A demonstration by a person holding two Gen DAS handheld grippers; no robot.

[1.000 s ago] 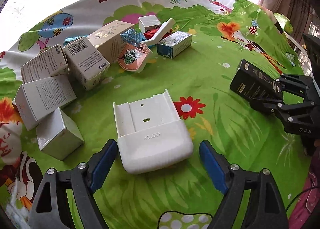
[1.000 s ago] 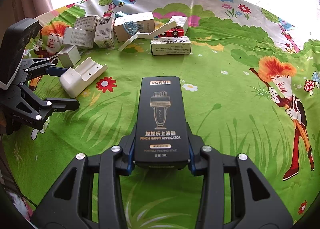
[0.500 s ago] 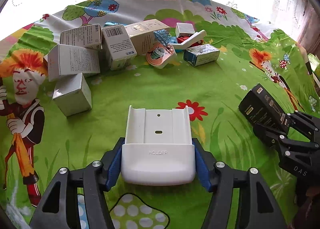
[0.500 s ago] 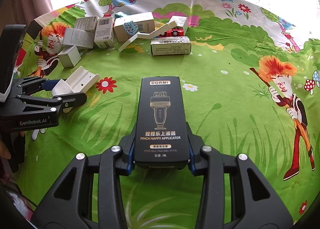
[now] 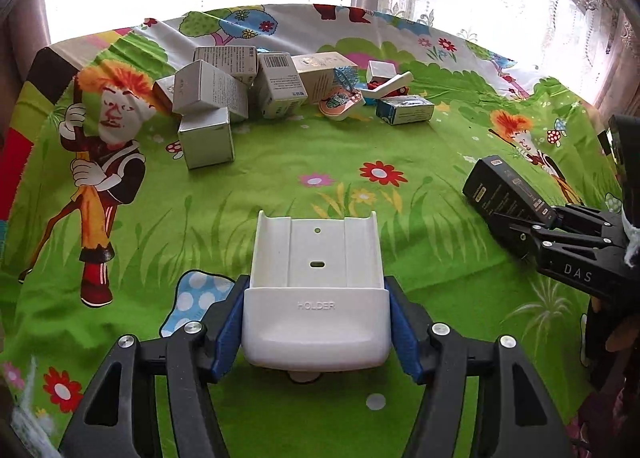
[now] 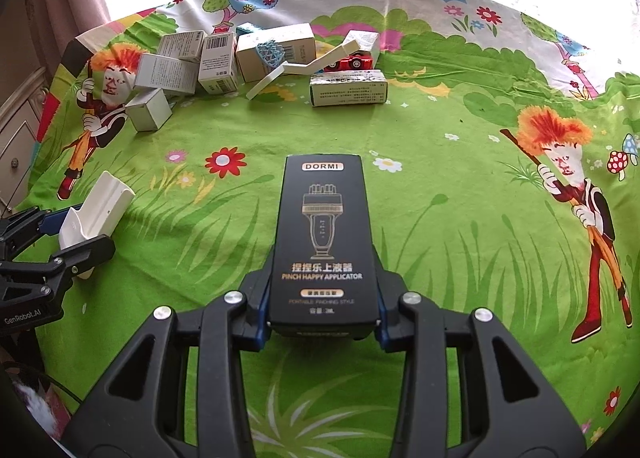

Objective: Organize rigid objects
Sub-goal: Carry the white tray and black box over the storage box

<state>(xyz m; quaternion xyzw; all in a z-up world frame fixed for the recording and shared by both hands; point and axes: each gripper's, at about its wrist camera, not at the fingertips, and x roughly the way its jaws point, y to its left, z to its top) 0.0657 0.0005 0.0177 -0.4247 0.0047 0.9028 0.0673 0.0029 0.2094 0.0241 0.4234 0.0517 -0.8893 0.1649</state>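
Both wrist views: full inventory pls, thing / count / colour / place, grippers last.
white holder: 1, white, near left, clamped in the left gripper
black box: 1, black with gold print, near centre-right, clamped in the right gripper
white cartons: about 6, white or grey, heaped at far left; exact count unclear
green-white carton: 1, lying flat, far centre
toy car: 1, red, behind that carton
white bracket: 1, white, leaning among the far pile
blue comb-like piece: 1, against a far carton
round packet: 1, orange-green, far centre
tablecloth: 1, green cartoon print
left gripper: black, blue pads
right gripper: black, blue pads
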